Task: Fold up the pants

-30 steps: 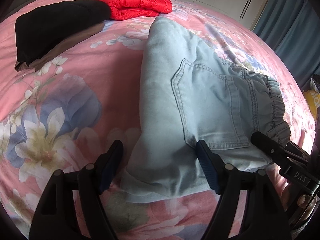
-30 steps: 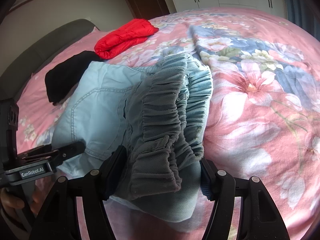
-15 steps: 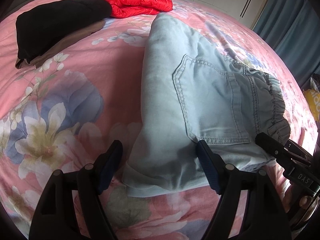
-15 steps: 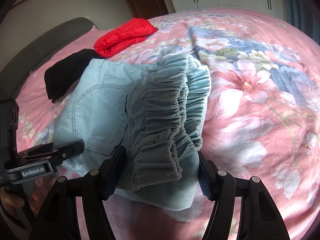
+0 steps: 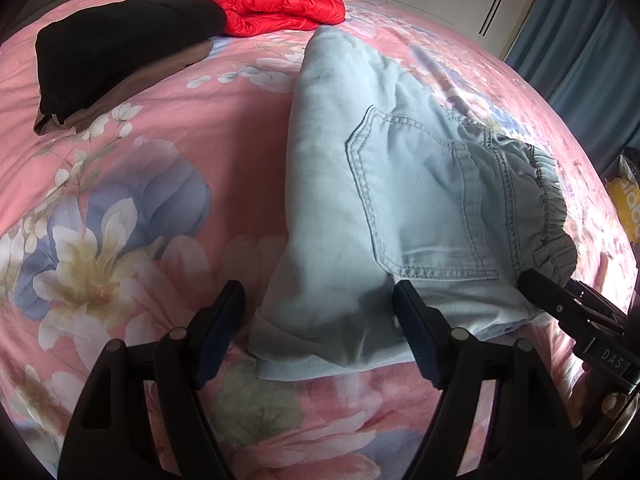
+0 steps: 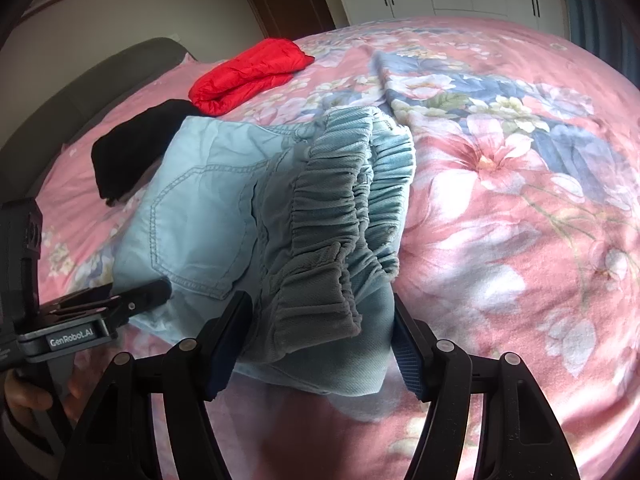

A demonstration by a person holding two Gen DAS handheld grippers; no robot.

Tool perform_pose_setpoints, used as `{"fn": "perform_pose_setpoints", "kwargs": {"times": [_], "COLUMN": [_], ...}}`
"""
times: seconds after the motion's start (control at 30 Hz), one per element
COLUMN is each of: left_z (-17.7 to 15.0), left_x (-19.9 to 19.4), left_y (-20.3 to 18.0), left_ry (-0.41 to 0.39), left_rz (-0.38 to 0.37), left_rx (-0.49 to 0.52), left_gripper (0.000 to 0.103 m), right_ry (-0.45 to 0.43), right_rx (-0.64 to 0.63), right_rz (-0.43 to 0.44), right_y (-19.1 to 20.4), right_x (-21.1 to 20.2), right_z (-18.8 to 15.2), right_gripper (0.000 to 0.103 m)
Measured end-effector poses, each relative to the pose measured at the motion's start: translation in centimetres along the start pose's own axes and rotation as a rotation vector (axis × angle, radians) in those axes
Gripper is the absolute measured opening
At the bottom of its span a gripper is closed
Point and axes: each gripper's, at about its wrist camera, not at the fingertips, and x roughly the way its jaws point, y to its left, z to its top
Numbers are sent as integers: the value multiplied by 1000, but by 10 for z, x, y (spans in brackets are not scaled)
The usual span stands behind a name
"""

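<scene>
Denim-blue pants [image 5: 384, 208] lie folded on the pink floral bedspread [image 5: 160, 184], nearer than the red jacket [image 5: 276, 10] and black garment [image 5: 120, 52], with the left gripper [image 5: 320, 334] spread wide around their near corner and the right gripper [image 6: 322, 340] standing wide around the gathered waistband [image 6: 340, 216].

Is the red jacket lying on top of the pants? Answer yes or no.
No, the red jacket lies apart on the bedspread, beyond the far end of the pants.
</scene>
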Motion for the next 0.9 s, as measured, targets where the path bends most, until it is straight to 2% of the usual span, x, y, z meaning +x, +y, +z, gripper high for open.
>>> {"fn": "perform_pose_setpoints", "kwargs": {"times": [0.9], "left_z": [-1], "left_x": [-1], "left_y": [0], "left_ry": [7], "left_rz": [4], "left_rx": [-7], "left_gripper": [77], "right_ry": [2], "right_rx": [17], "right_rz": [-5], "right_y": [-2], "right_x": [-8], "right_z": [-6], "right_gripper": [67]}}
